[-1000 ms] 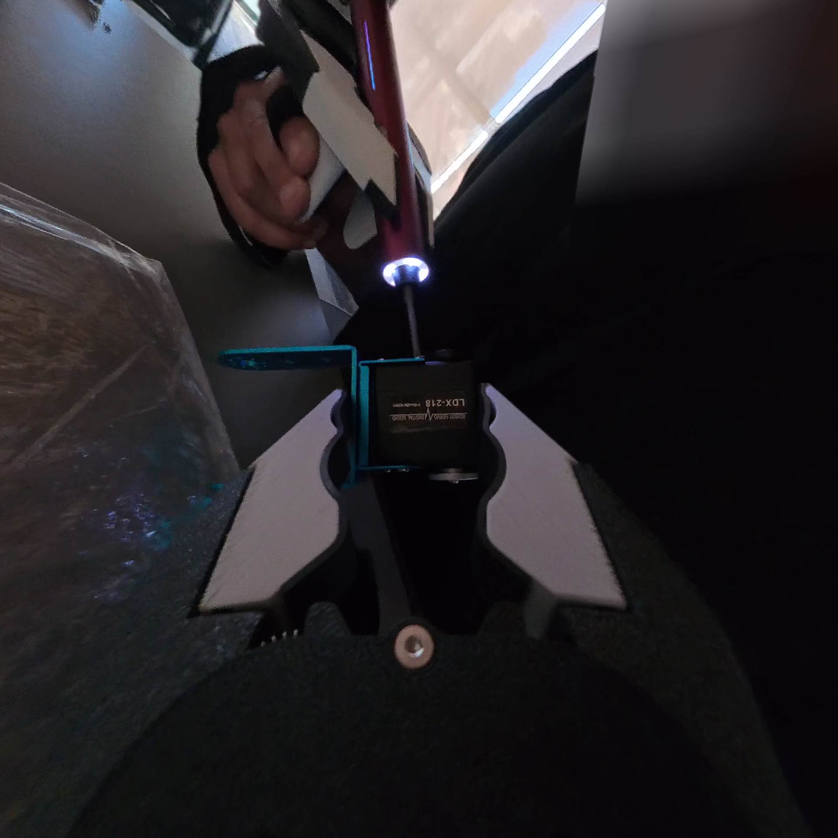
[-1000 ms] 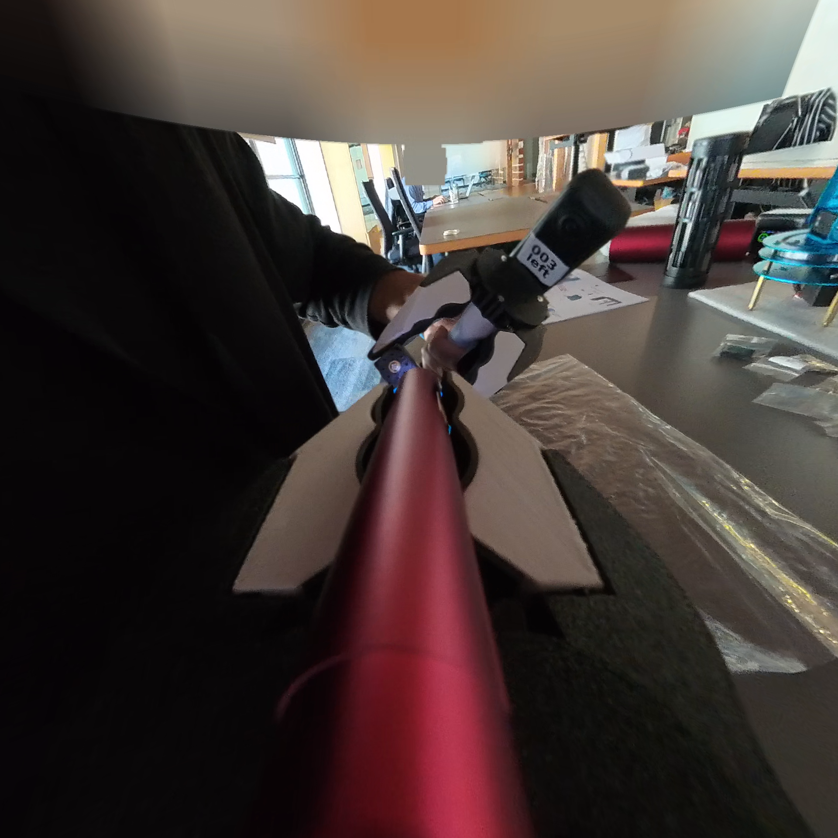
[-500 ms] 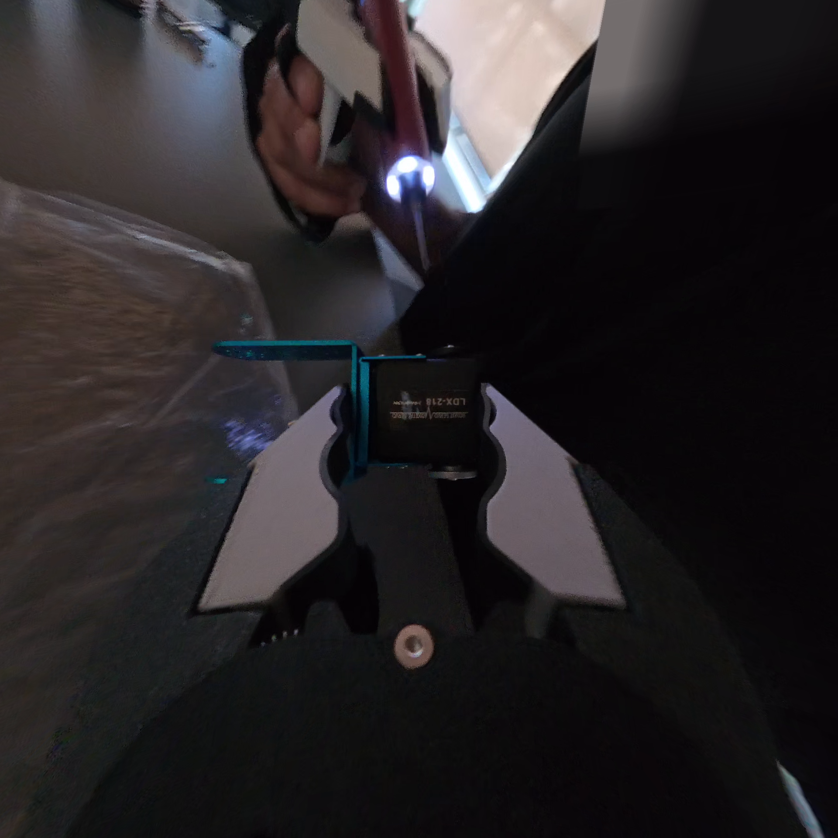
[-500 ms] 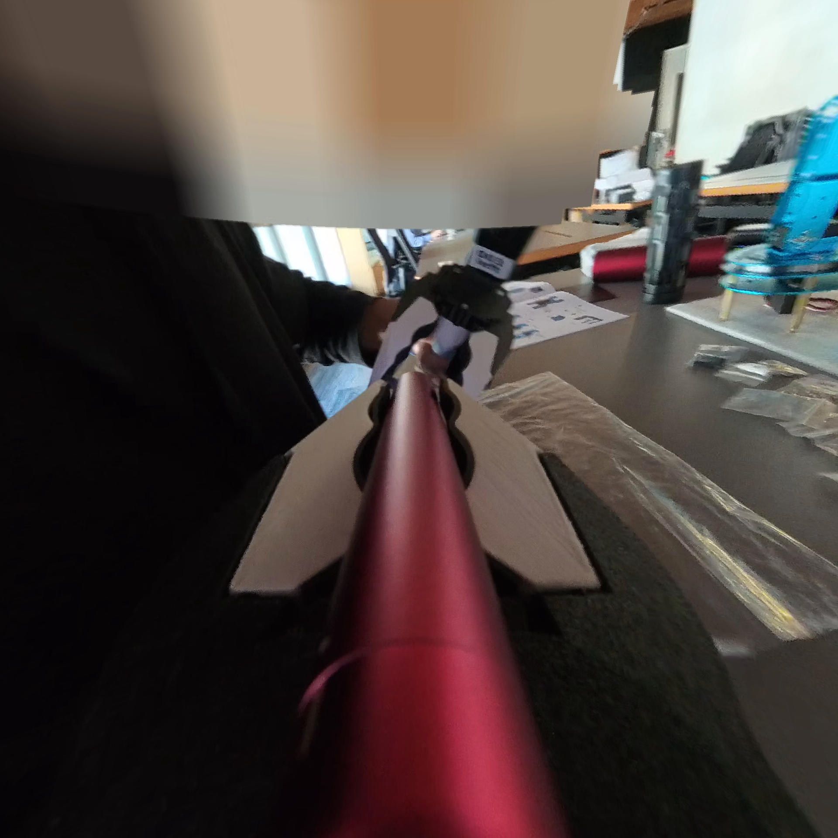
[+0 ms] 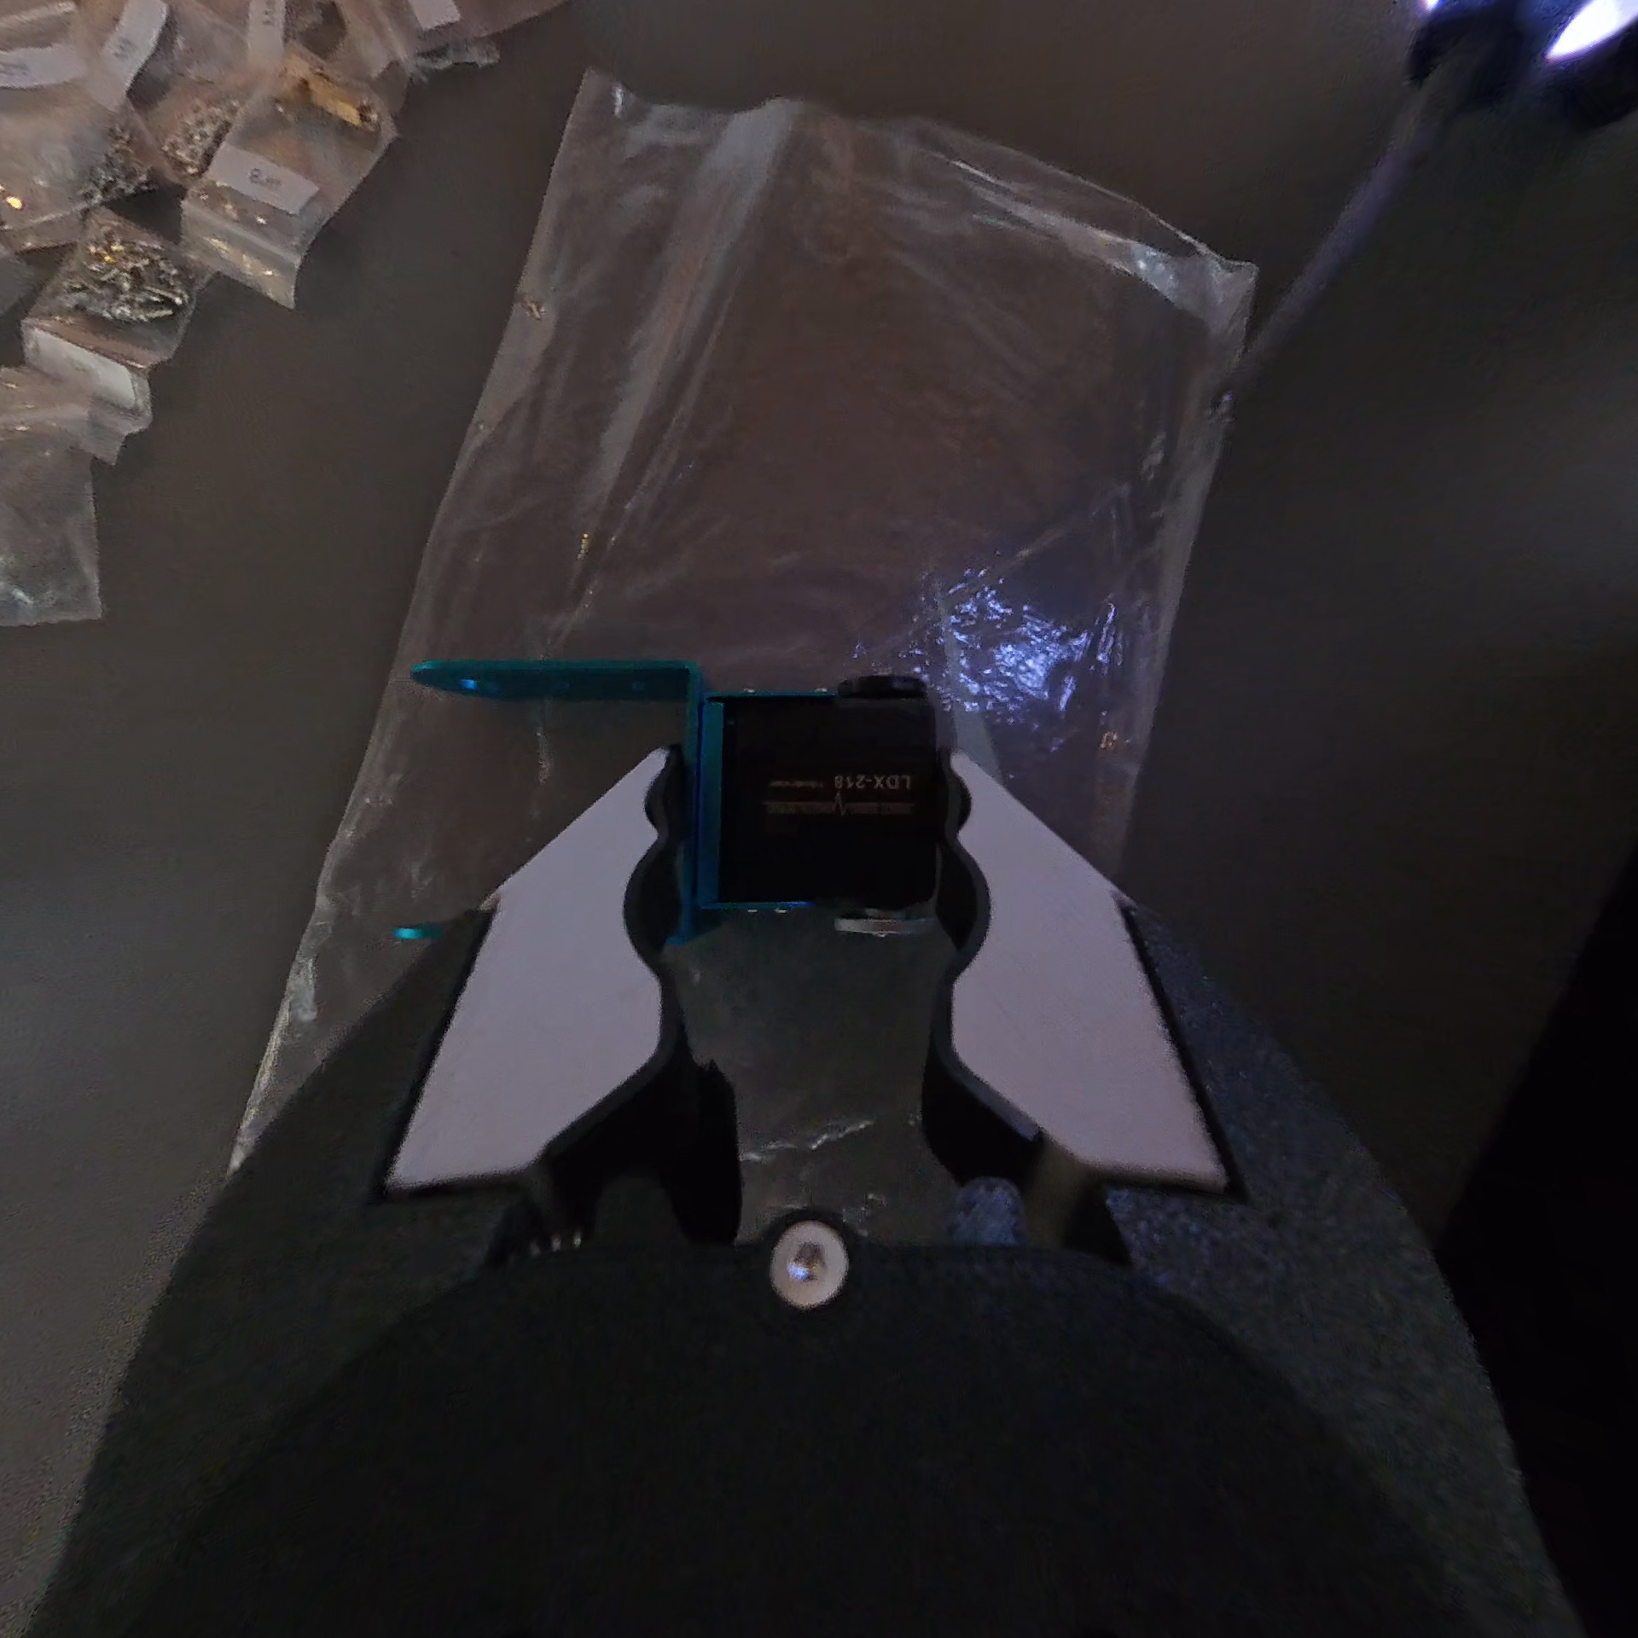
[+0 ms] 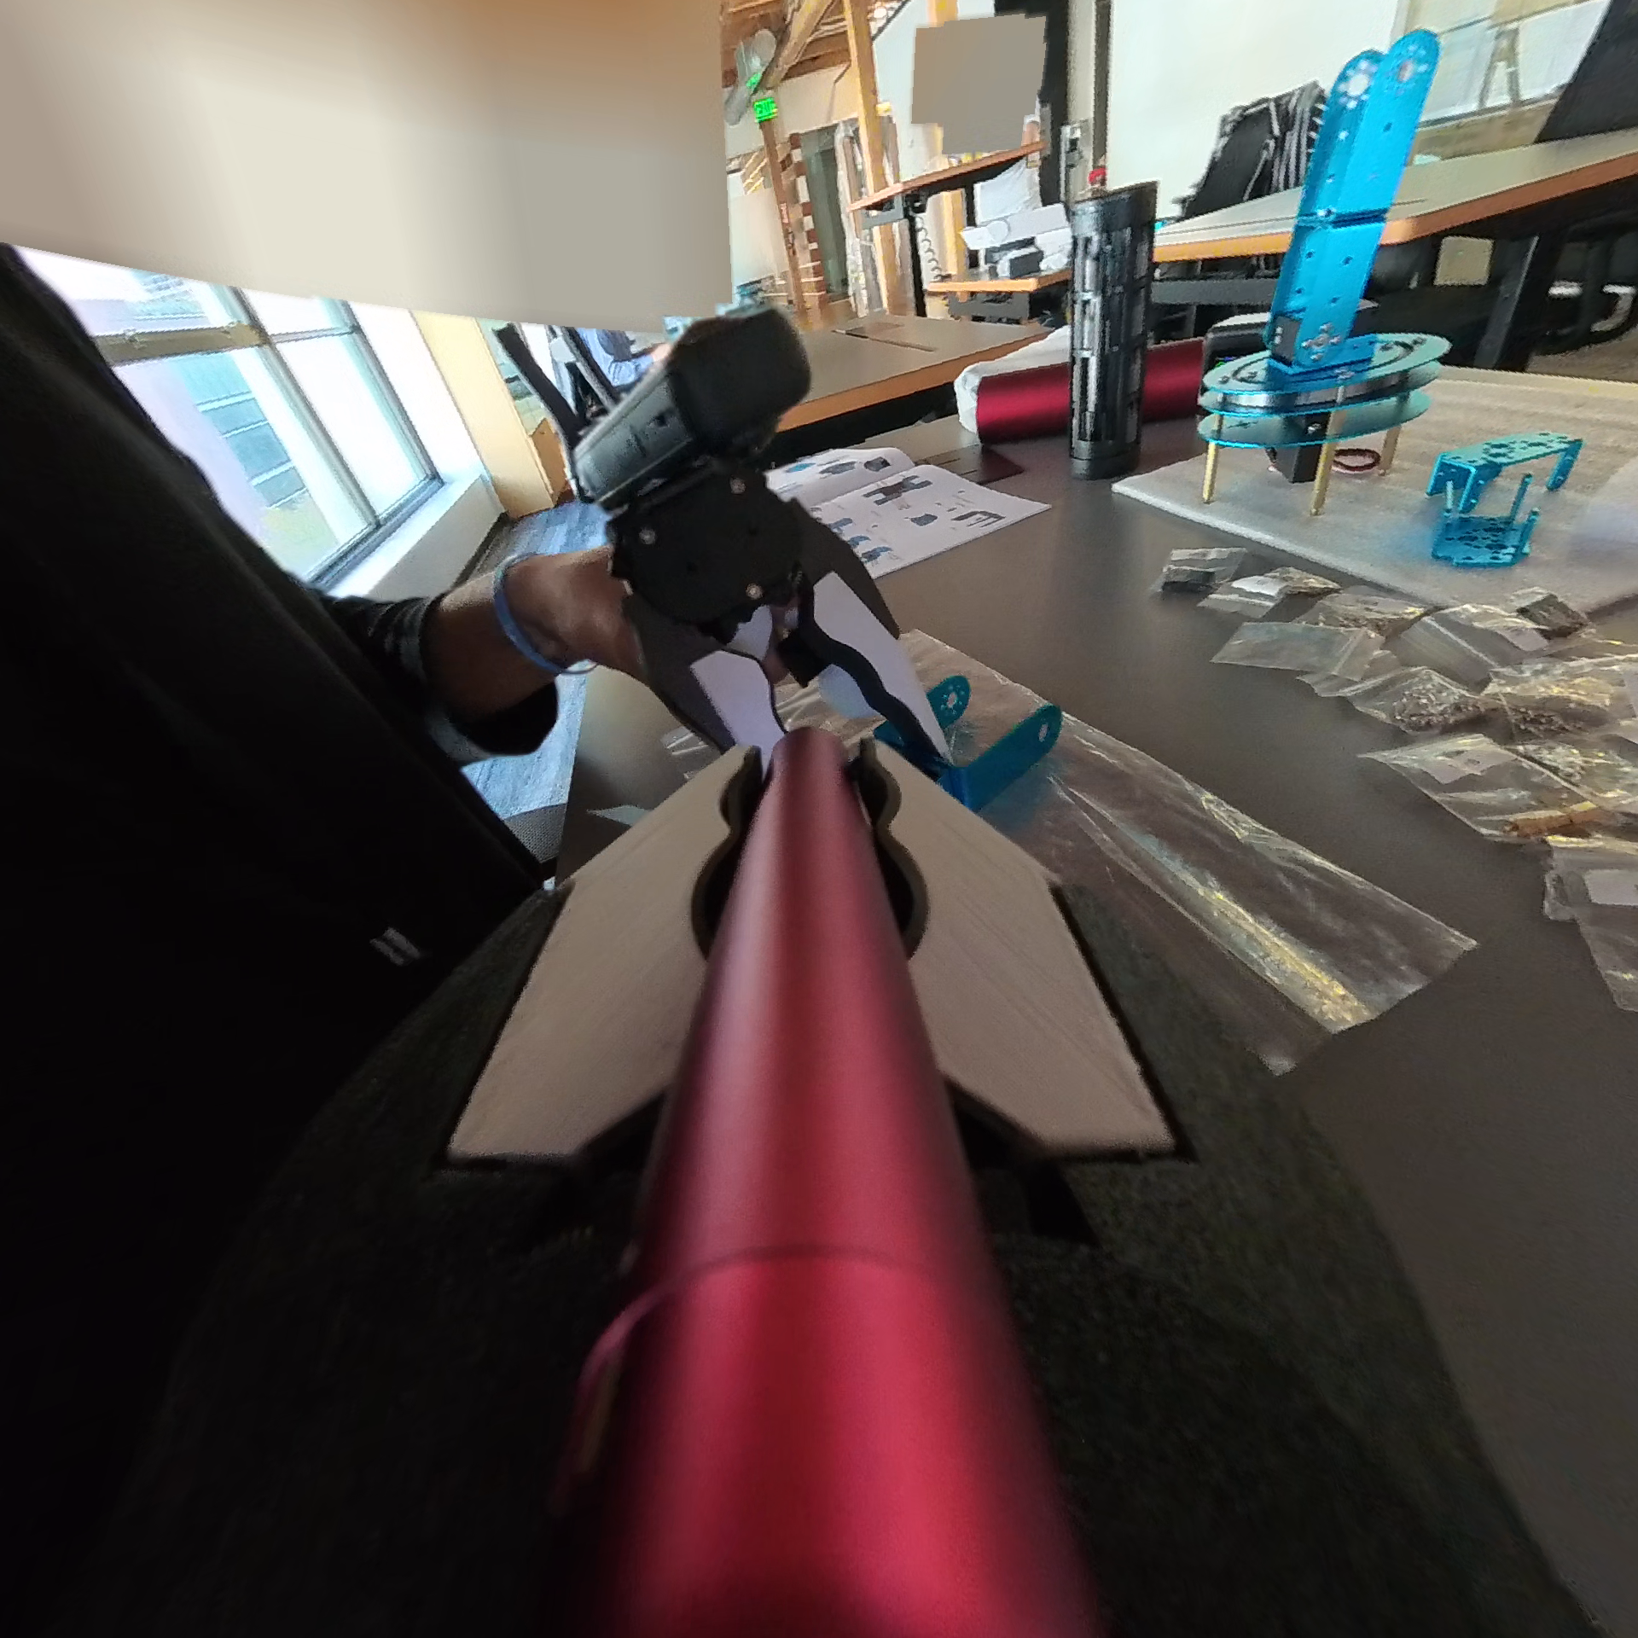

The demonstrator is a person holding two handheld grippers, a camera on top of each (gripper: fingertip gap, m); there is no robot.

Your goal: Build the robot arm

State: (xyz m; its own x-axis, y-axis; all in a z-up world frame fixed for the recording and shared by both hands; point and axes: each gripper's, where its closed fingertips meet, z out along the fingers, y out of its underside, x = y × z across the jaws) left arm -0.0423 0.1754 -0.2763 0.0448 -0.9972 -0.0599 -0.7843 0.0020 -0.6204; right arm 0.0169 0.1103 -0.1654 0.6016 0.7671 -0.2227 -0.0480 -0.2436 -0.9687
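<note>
My left gripper is shut on a black servo motor that sits in a blue metal bracket. It holds them just above a clear plastic bag on the dark table. My right gripper is shut on a red electric screwdriver that runs forward between its fingers. The screwdriver's lit tip and thin bit show at the top right of the left wrist view. In the right wrist view the left gripper points down at the bag with the blue bracket.
Several small bags of screws lie at the far left, also seen in the right wrist view. A blue arm on a round base, loose blue brackets, an open booklet and a dark cylinder stand farther back. Left tips to right tips: about 15 centimetres.
The screwdriver bit has pulled away from the servo, up and to the right. My left gripper has tilted down with the servo and bracket toward the plastic bag on the table.
</note>
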